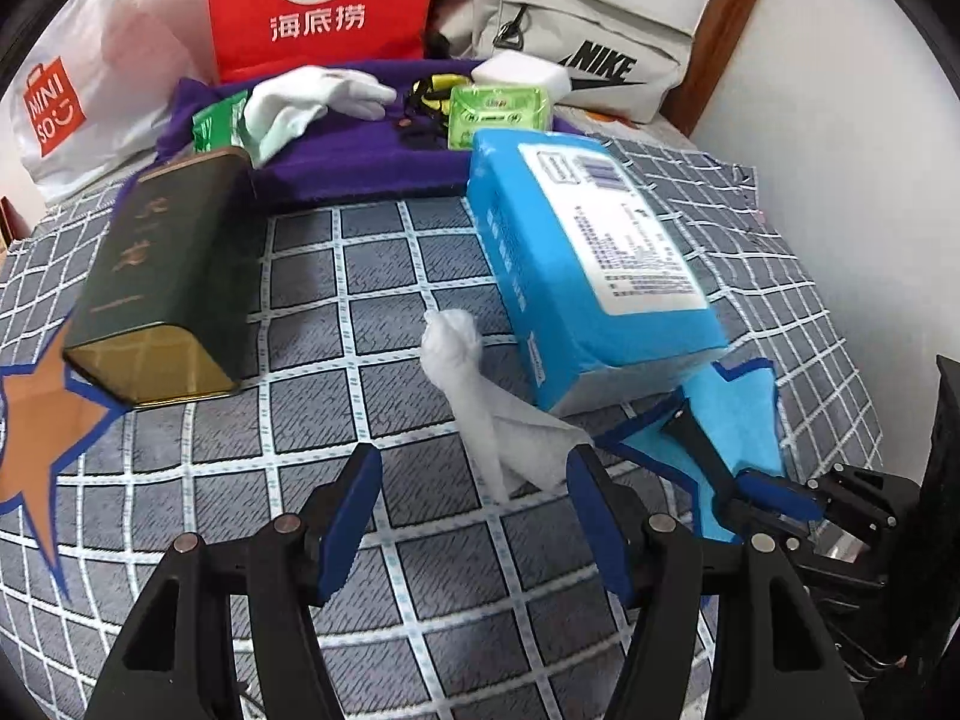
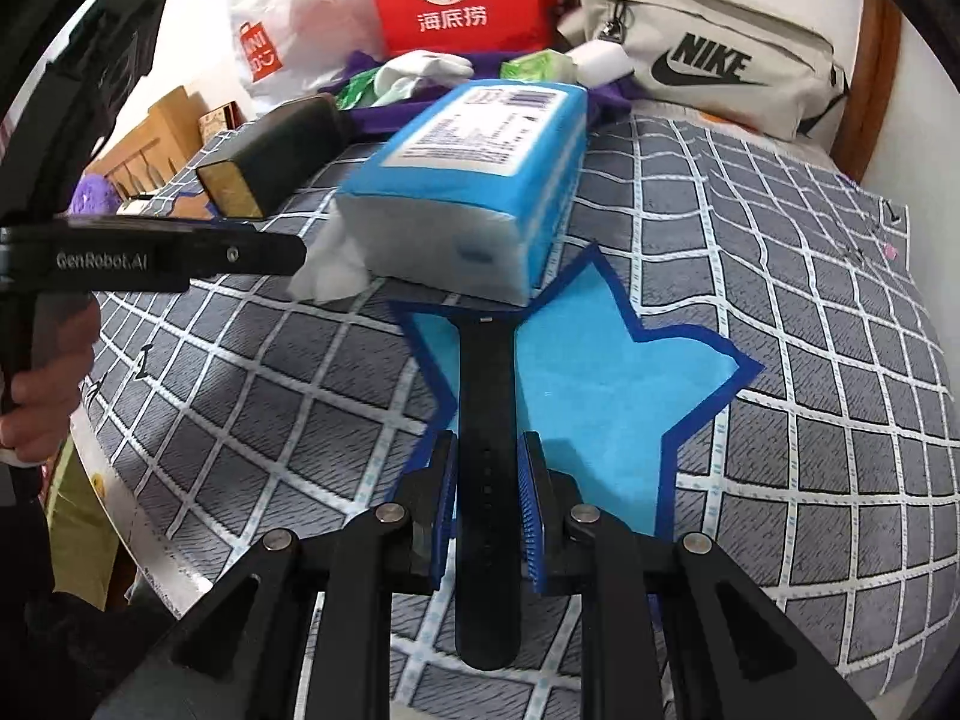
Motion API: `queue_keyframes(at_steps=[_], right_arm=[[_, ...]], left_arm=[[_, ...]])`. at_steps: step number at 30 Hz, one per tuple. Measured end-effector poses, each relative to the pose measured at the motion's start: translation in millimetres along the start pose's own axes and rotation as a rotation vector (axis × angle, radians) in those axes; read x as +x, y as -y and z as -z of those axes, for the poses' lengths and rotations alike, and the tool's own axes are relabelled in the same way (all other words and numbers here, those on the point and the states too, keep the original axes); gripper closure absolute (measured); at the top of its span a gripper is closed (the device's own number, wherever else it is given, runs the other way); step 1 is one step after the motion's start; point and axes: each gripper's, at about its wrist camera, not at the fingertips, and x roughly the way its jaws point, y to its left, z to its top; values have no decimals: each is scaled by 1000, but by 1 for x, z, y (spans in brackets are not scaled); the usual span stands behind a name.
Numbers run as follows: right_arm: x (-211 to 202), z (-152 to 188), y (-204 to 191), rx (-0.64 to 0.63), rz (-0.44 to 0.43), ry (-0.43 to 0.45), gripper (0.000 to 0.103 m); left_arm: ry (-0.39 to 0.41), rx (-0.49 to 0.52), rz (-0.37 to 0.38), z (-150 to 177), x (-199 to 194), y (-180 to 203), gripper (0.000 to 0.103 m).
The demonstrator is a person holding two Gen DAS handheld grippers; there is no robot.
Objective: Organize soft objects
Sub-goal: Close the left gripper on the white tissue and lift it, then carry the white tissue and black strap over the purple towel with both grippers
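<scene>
On the checked grey bedspread (image 1: 390, 276), one blue tissue pack (image 1: 588, 276) serves as the landmark: a soft rectangular block in plastic wrap with a white printed label, a white tissue (image 1: 480, 384) trailing from its near end. Beside that end lies one blue star-shaped mat (image 2: 600, 396) (flat, dark-edged), partly under the pack. The right gripper (image 2: 489, 468) has its jaws closed on one black rubbery strap (image 2: 486, 396), whose far tip reaches the pack's base. The left gripper (image 1: 474, 510) hovers before the tissue, jaws open, nothing between them. Left of the pack lies one dark green tin (image 1: 162, 276) on its side, beside one orange star mat (image 1: 42, 432). Behind the pack, a purple cloth (image 1: 360, 156) holds one white glove (image 1: 312, 96) and one green packet (image 1: 498, 114); further back stand a red bag (image 1: 324, 6) and a grey Nike pouch (image 1: 576, 42).
</scene>
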Motion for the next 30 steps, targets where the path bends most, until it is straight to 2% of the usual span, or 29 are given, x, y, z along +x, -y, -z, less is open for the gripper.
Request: queue_keyframes(at_steps=[6,8,11,13,14,15,17,22,30], right_arm=[[6,-3,4,-11,-28,-14,77],[9,-4,2,-26,-24,-9,77],[10,-3,0,-38,-8,8,77],[11,-2,-1,-36,2,25,79],[11,-2,-2,-39,13,27,82],[11,-3,-3,-42,23,26,82],[11,-4,-4,-44,30,25,82],[5,-8,-3,-16,25,30,83],[-25,-20,-15,-22,-30,105,83]], left_arm=[[-12,-14,0,-5,20,-3,42],[-15,-3,-7,-7,27,0,46],[6,46,-63,-8,31,8,54],[19,78,-93,-9,33,11,64],[23,80,-94,-10,32,11,73],[23,79,-77,-11,32,10,85],[13,63,-33,-12,32,6,94],[10,15,-24,-8,18,-8,96],[71,-40,-50,-4,-26,-33,96]])
